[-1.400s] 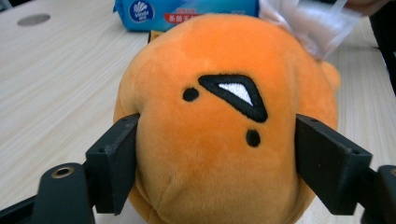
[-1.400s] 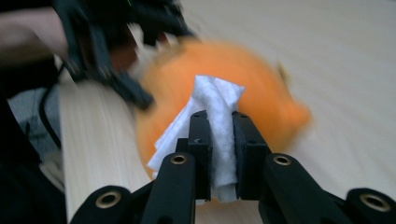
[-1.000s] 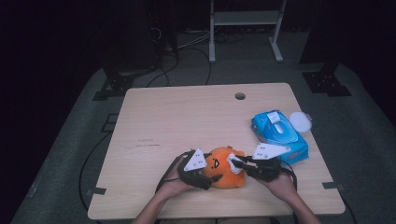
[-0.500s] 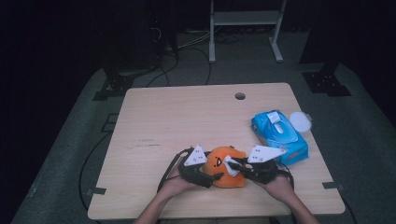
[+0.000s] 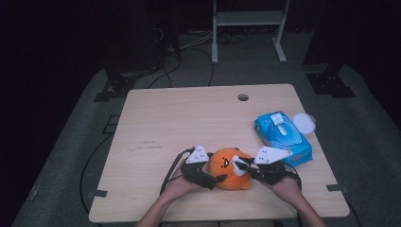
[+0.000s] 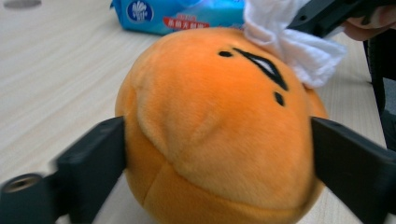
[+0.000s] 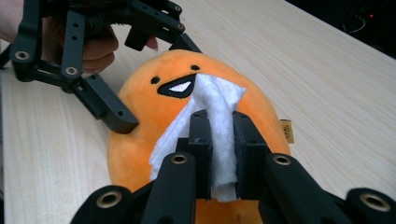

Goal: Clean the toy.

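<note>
Near the front edge of the wooden table point(image 5: 156, 123), between both hands: orange plush toy point(image 5: 230, 168), round, stitched face up and toward the right gripper.

Left gripper point(image 5: 213, 178) at the toy's left side, jaws spread wide on either flank of the plush body. Just been opening. In the left gripper view, black jaws at the fabric on both flanks; pressing or merely grazing, cannot tell. Toy resting on the tabletop.

Right gripper point(image 7: 219, 135) at the toy's right side, jaws drawn nearly together, clamped on a folded white wipe point(image 7: 215, 121). Wipe's free end lying against the plush just beside the stitched mouth, touching the orange fabric.

Farther back on the right: blue wipes pack point(image 5: 283, 137), lid flipped up, well apart from the toy; white round cap point(image 5: 303, 123) just beside it at the table's edge.
</note>
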Available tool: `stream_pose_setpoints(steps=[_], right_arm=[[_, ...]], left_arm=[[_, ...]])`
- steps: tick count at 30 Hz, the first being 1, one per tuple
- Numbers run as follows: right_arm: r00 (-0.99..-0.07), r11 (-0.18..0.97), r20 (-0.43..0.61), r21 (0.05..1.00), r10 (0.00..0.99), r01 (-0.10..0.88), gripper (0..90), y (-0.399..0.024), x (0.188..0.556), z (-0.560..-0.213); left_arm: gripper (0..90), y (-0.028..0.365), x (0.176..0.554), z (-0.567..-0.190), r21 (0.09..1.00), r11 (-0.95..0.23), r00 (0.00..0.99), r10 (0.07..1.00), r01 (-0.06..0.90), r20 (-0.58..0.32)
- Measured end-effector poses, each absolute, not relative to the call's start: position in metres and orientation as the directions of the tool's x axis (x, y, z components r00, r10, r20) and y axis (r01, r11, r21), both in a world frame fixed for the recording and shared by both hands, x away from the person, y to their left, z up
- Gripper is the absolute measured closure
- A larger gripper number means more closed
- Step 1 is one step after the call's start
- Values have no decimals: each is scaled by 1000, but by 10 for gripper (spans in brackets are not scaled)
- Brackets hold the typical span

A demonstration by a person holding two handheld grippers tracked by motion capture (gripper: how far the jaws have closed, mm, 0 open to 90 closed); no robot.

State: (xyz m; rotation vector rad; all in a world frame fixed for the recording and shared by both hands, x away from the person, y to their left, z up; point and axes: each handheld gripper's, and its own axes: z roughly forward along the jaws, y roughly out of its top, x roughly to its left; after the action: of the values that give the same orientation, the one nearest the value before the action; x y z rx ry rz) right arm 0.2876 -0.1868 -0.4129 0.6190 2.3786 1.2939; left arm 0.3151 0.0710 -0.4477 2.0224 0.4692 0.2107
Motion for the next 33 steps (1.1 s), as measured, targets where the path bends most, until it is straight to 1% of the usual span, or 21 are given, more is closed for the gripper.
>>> stream_pose_setpoints(steps=[2,3,4,5,6,7,8,9,11,12,13,14,17,19,21,23,25,26,29,33], right_arm=[[-837,478,-106,856,536,198,789,-184,285,-411],[-837,478,-106,856,536,198,789,-184,285,-411],[-853,467,-107,868,511,171,789,-177,280,-406],[-863,459,-106,875,494,156,789,-172,277,-404],[-867,464,-118,875,484,139,789,-168,274,-401],[-867,464,-118,875,484,139,789,-168,274,-401],[-866,475,-140,872,481,122,789,-165,272,-399],[-862,485,-162,868,479,106,790,-164,272,-397],[-847,486,-170,866,504,115,790,-170,274,-397],[-830,480,-160,866,535,142,790,-180,279,-399],[-830,480,-160,866,535,142,790,-180,279,-399],[-820,469,-145,868,553,163,791,-188,282,-401],[-827,458,-131,873,547,164,792,-187,280,-402],[-863,461,-123,877,489,137,792,-173,273,-400],[-865,497,-167,861,473,106,792,-163,270,-400],[-865,495,-158,861,476,116,792,-165,272,-400],[-862,487,-150,865,484,123,792,-168,275,-401],[-853,478,-139,867,503,140,792,-175,279,-402],[-844,469,-133,870,519,152,792,-181,280,-402],[-842,484,-152,864,518,142,792,-177,279,-403]], left_arm=[[189,67,311,-444,881,-428,914,406,202,-12],[209,67,311,-444,881,-428,914,406,202,-12],[221,63,305,-440,878,-454,920,390,150,45],[231,63,305,-440,878,-454,920,390,150,45],[238,58,299,-437,873,-478,922,375,100,100],[240,58,299,-437,873,-478,922,375,100,100],[240,57,297,-437,868,-490,921,370,80,123],[244,57,296,-436,867,-493,920,370,77,129],[246,59,297,-437,866,-494,921,367,75,129],[245,60,297,-439,872,-481,921,373,91,110],[243,60,297,-439,872,-481,921,373,91,110],[235,59,299,-439,872,-478,920,381,107,96],[228,56,299,-438,869,-484,916,387,104,106],[224,53,297,-438,865,-492,913,389,96,120],[194,54,296,-439,862,-497,915,386,101,115],[164,57,298,-439,868,-483,922,376,113,90],[159,58,299,-440,873,-473,924,375,119,77],[160,58,300,-440,876,-467,926,370,120,71],[168,57,299,-439,875,-469,925,372,118,74],[166,54,298,-437,871,-477,926,369,115,80]])
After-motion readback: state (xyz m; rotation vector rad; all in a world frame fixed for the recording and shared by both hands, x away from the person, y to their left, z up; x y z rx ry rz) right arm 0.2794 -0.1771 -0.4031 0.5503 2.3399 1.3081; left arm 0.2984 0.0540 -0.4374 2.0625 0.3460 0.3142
